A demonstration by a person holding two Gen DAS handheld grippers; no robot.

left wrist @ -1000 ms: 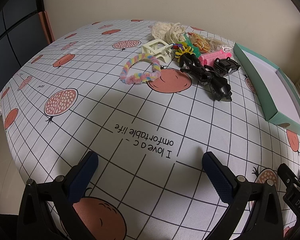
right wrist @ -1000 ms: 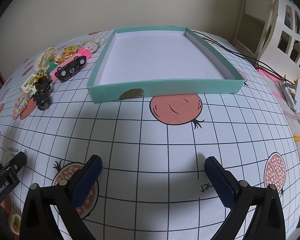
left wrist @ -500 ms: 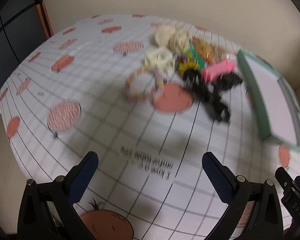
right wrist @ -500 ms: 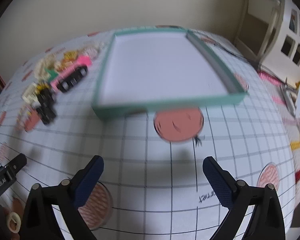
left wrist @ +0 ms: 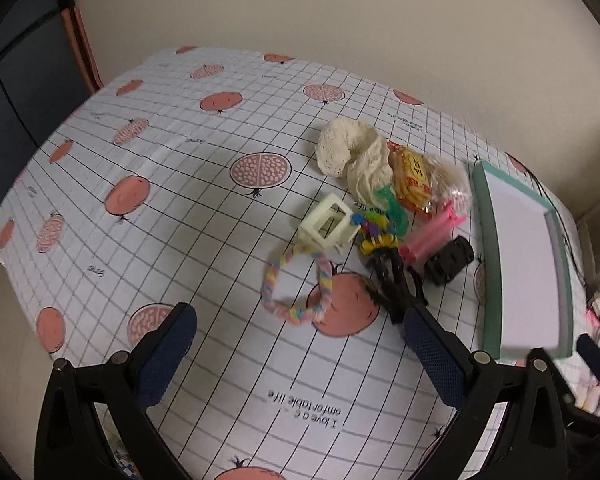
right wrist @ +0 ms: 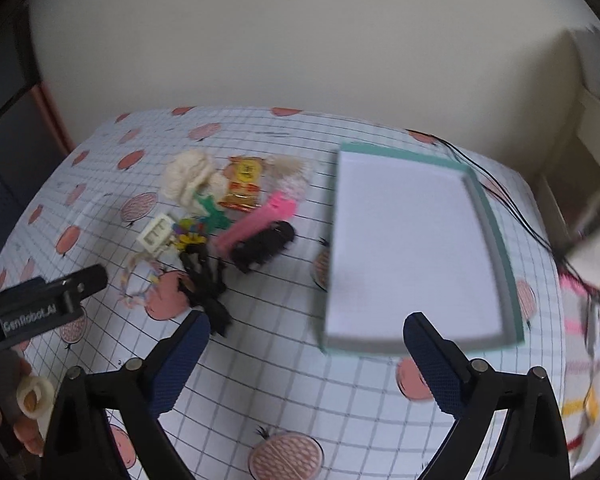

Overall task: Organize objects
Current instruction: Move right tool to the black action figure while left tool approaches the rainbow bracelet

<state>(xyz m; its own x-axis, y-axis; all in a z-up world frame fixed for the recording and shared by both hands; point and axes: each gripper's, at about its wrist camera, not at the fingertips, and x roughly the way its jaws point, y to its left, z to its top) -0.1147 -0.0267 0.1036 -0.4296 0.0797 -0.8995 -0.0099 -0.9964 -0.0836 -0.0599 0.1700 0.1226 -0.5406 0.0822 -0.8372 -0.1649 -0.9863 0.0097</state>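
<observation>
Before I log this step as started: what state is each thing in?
Teal tray: empty, flat on the table.
Pastel loop: lying flat, untouched.
Black clips: lying beside the loop.
Snack packet: sealed, in the pile.
Left gripper: open, holding nothing.
Right gripper: open, holding nothing.

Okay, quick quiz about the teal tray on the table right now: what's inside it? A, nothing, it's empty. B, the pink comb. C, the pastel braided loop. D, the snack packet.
A: the teal tray shows only its bare white floor, while the pink comb, the pastel braided loop and the snack packet all lie on the tablecloth to its left.
</observation>
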